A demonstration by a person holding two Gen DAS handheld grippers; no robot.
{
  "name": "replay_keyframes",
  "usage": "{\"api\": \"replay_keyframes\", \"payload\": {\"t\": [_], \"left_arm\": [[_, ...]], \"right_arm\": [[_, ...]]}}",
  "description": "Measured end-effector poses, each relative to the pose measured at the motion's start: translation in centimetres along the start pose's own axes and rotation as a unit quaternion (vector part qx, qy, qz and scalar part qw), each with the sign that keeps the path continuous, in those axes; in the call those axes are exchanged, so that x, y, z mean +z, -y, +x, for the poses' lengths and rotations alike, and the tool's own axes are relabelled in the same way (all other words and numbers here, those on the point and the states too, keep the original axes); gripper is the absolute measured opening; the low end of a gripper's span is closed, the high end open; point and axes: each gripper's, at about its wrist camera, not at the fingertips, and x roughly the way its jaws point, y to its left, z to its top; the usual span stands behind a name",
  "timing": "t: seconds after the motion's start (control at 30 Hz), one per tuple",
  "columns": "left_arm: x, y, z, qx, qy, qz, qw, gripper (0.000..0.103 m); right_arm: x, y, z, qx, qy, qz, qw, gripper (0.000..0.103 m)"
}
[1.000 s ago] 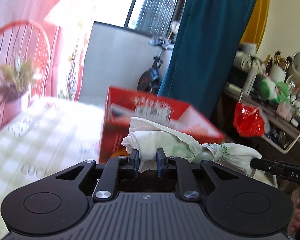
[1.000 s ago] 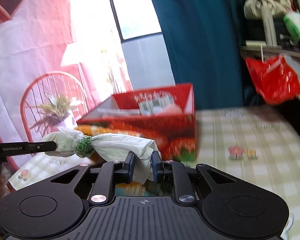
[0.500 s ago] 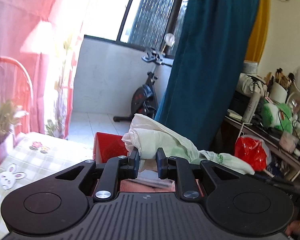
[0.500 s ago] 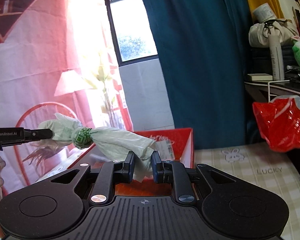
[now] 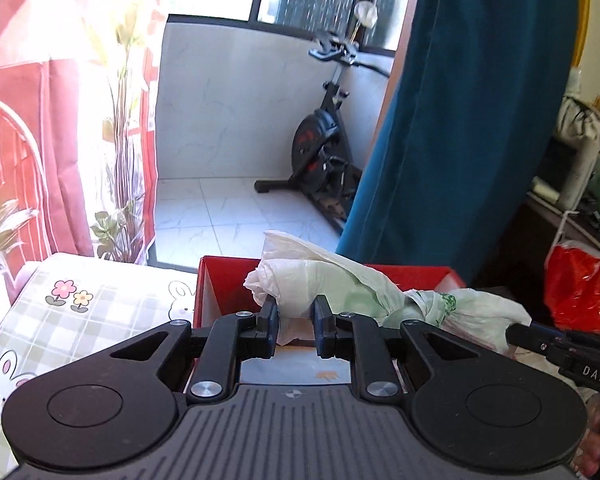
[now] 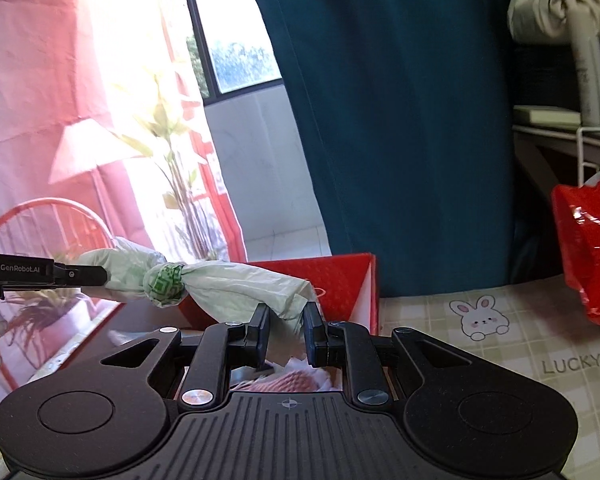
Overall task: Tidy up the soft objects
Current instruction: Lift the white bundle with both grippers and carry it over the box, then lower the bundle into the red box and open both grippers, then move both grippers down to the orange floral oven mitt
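both claws (image 5: 296, 316) (image 6: 285, 322) pinch crinkly knotted plastic bag (image 5: 340, 284) over red box (image 5: 220, 292).

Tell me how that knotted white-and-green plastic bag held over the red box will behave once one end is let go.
The knotted white-and-green plastic bag looks thin and crumpled, so the freed end would probably flop and hang. It barely sags between the left tongs and right tongs, so it is likely light. Its smooth film may slip.
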Motion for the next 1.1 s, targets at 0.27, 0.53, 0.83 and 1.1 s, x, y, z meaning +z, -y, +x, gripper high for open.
{"api": "replay_keyframes", "payload": {"t": [0.27, 0.53, 0.83, 1.1], "left_arm": [[0.8, -0.4, 3.4, 0.004, -0.019, 0.015, 0.9997, 0.023], [0.5, 0.3, 3.3, 0.007, -0.025, 0.049, 0.9985, 0.060], [0.0, 1.3, -0.8, -0.006, -0.013, 0.057, 0.9983, 0.060], [-2.8, 2.5, -5.8, -0.014, -0.012, 0.054, 0.9983, 0.060]], "right_arm": [[0.8, 0.6, 4.3, -0.012, -0.017, -0.015, 1.000, 0.017], [1.0, -0.2, 6.1, -0.023, -0.037, -0.049, 0.998, 0.029], [0.8, -1.9, 2.8, -0.009, -0.032, -0.060, 0.998, 0.029], [-0.5, -3.9, -1.8, 0.008, -0.024, -0.079, 0.997, 0.029]]}}
